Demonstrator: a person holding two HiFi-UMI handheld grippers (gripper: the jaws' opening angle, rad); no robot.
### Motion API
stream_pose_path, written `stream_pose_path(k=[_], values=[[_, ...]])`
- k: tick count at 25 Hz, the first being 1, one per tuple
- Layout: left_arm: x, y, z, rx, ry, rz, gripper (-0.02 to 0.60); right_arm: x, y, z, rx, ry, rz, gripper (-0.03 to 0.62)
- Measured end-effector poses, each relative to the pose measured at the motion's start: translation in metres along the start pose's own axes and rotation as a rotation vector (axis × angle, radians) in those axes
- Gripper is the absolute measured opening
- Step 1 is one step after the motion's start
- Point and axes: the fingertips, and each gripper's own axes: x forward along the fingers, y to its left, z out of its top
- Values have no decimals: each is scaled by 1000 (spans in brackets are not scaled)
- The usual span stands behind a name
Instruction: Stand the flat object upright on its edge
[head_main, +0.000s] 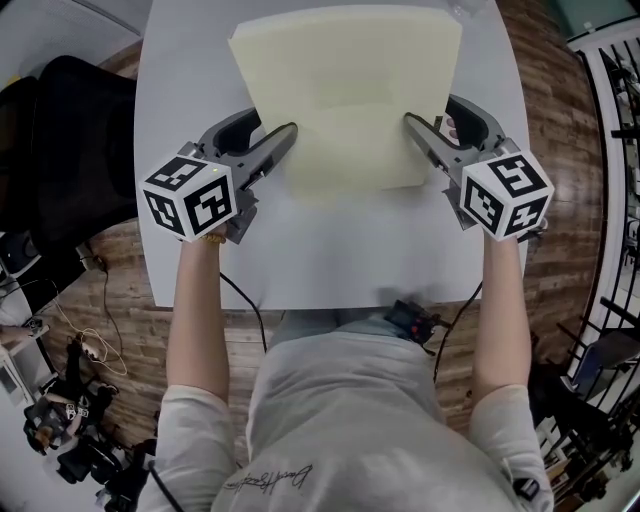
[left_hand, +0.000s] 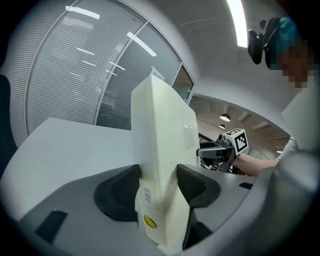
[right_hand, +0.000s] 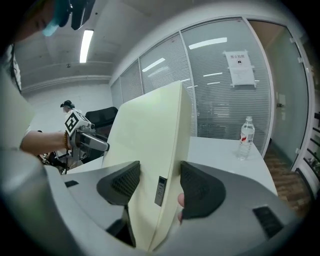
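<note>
The flat object (head_main: 350, 95) is a thin cream-coloured slab with a small label on its edge. It is held tilted over the white table (head_main: 320, 250), its near edge lifted. My left gripper (head_main: 280, 145) is shut on its left edge and my right gripper (head_main: 418, 130) on its right edge. In the left gripper view the slab (left_hand: 162, 145) stands between the ribbed pads (left_hand: 131, 187), which press both faces. The right gripper view shows the slab (right_hand: 150, 130) clamped the same way by the right gripper (right_hand: 159, 182). Whether its far edge rests on the table is hidden.
A clear water bottle (right_hand: 245, 137) stands on the table's far right part. A black chair (head_main: 60, 130) sits off the table's left side. Cables hang at the table's near edge (head_main: 410, 315). Glass walls with blinds lie beyond the table.
</note>
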Motion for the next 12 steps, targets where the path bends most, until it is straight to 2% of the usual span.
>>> stream_pose_path(k=[5, 12], values=[[0, 0, 5, 71, -20, 20, 252, 0, -1, 4, -57, -36, -26, 267], [-2, -2, 16, 166, -65, 42, 250, -2, -1, 4, -58, -112, -56, 265]])
